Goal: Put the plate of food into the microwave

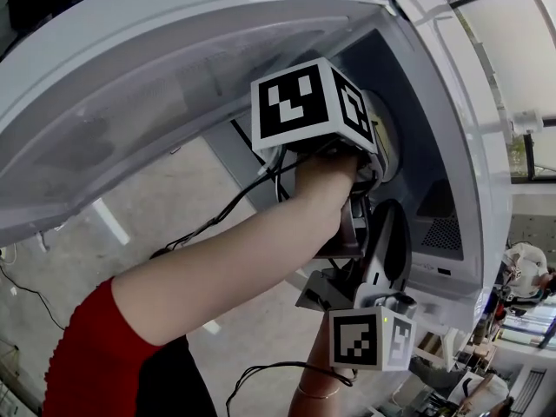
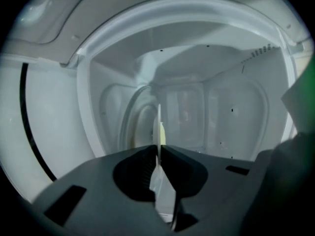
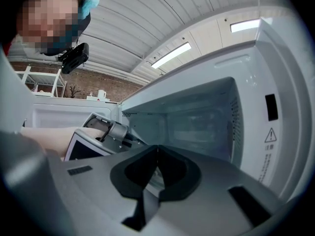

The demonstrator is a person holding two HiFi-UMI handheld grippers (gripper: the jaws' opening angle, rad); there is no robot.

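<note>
A: Any readable writing on the microwave [image 3: 290, 122]?
B: Only a warning triangle label [image 3: 270, 135] on its front panel, right of the cavity [image 3: 197, 122]. Print under it was too small to read.
A: Plate?
B: The plate [image 2: 158, 122] was inside the microwave cavity. Seen edge-on, it was a thin white sliver. A pale yellow patch [image 2: 162, 134] sat against one face; couldn't tell what food.
A: Grippers?
B: The left gripper [image 2: 158, 154] reached into the cavity, fingers [image 2: 135, 173] pinching the plate's near rim. The right gripper [image 3: 157, 149] was just outside the microwave's opening, fingers pressed together, nothing between them.
A: Door?
B: The door [image 1: 174, 76] stood wide open.
</note>
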